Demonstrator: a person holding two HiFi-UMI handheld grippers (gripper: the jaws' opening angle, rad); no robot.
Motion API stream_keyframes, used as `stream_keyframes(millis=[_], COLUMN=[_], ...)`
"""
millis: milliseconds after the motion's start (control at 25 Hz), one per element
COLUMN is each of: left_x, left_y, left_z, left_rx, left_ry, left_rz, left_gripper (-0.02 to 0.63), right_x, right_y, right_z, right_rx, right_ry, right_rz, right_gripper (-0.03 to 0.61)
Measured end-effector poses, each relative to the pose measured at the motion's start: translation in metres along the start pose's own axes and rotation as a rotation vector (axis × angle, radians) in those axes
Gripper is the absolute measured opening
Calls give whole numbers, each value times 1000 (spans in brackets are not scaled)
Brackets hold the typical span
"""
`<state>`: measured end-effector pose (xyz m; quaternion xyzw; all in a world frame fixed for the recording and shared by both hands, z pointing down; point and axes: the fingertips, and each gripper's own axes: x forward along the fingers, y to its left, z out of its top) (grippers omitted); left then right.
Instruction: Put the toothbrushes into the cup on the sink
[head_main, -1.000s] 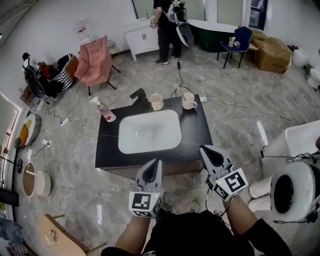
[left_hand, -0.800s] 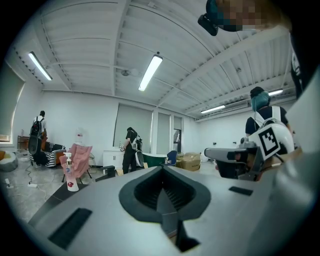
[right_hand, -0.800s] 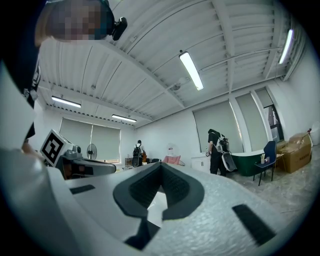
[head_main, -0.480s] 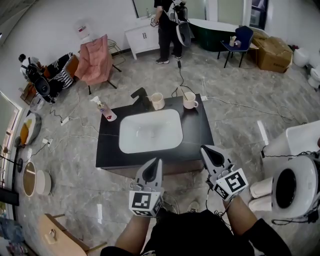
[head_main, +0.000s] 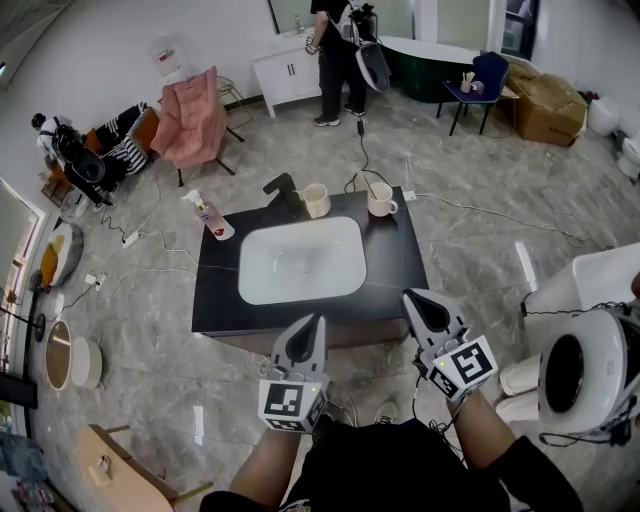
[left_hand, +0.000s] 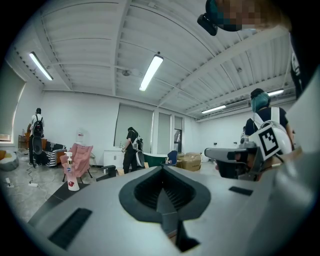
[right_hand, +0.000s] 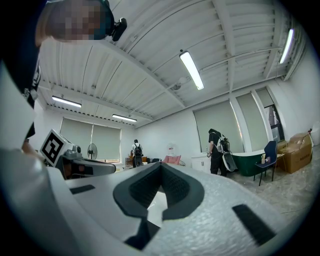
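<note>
A black counter (head_main: 399, 270) holds a white sink basin (head_main: 300, 261). At its far edge stand two cream cups, one (head_main: 316, 200) beside the black faucet (head_main: 281, 194), the other (head_main: 379, 198) to the right with a toothbrush handle sticking out of it. My left gripper (head_main: 318, 322) hangs shut and empty just in front of the counter's near edge. My right gripper (head_main: 410, 295) is also shut and empty, at the near right corner. In the gripper views both pairs of jaws (left_hand: 161, 172) (right_hand: 160, 167) meet with nothing between them.
A soap pump bottle (head_main: 213, 223) stands at the counter's far left corner. A cable runs across the floor behind the counter. A person (head_main: 335, 60) stands by a white cabinet far back. A pink-draped chair (head_main: 190, 117) is far left, a white round appliance (head_main: 590, 380) at right.
</note>
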<state>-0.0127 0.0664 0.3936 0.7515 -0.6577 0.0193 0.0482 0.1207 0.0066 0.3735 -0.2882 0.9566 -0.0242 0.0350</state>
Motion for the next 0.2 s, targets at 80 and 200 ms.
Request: stream_keyframes(millis=[80, 200], left_x=[-1, -3], left_y=[1, 2], left_z=[3, 5], left_rx=[-2, -2], left_ry=[6, 9], left_rz=[6, 8], left_gripper=[5, 5], right_x=[0, 0], right_y=[1, 3], right_z=[0, 0], right_rx=[-1, 0], right_ry=[1, 6], right_rz=[-1, -1], right_gripper=[5, 5])
